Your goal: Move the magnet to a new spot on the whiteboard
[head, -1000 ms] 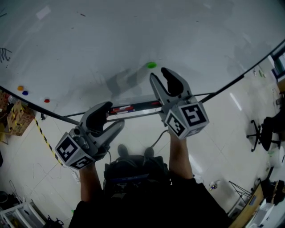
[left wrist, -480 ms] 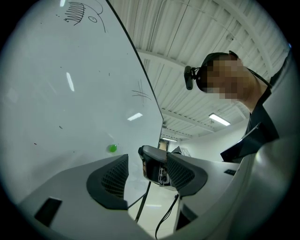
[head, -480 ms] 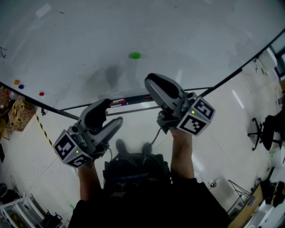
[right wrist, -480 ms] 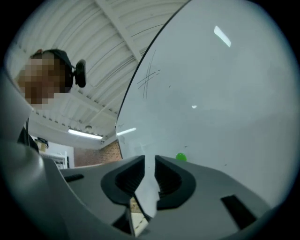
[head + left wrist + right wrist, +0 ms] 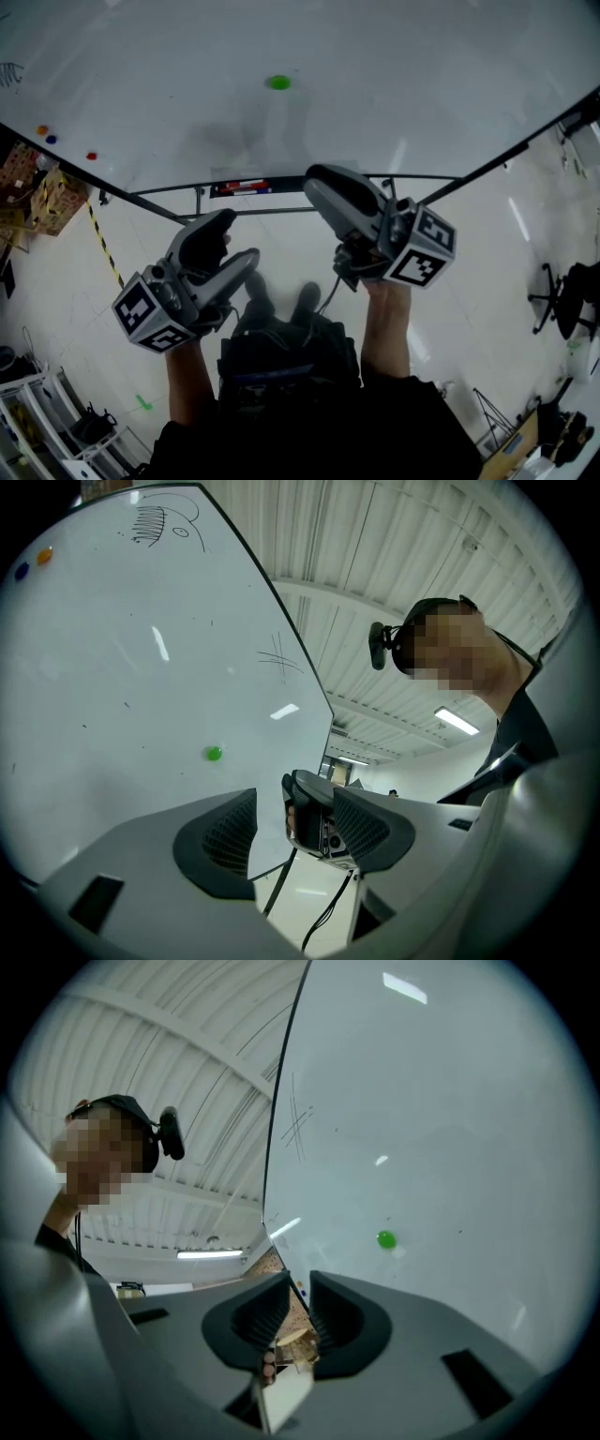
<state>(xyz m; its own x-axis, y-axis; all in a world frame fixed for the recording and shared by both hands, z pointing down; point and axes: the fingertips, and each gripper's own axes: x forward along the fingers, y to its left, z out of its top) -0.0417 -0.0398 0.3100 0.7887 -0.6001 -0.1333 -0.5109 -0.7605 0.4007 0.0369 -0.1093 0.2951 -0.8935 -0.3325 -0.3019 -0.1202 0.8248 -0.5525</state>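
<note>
The whiteboard (image 5: 394, 56) runs off the top and both sides of the head view. Far left, a scribble (image 5: 9, 73) is clipped by the edge. The orange dot (image 5: 41, 129), blue dot (image 5: 51, 139) and red dot (image 5: 91, 156) are probably magnets but too tiny to call. The tray (image 5: 281, 208) label (image 5: 246, 187) is unreadable. The shoes (image 5: 305, 298) are half hidden behind black gear (image 5: 281, 361).

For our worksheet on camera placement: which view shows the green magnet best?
The head view: the green magnet looks largest there, unobstructed, and you can see where it sits on the whiteboard. Both gripper views show it only as a smaller green dot on the board.
</note>
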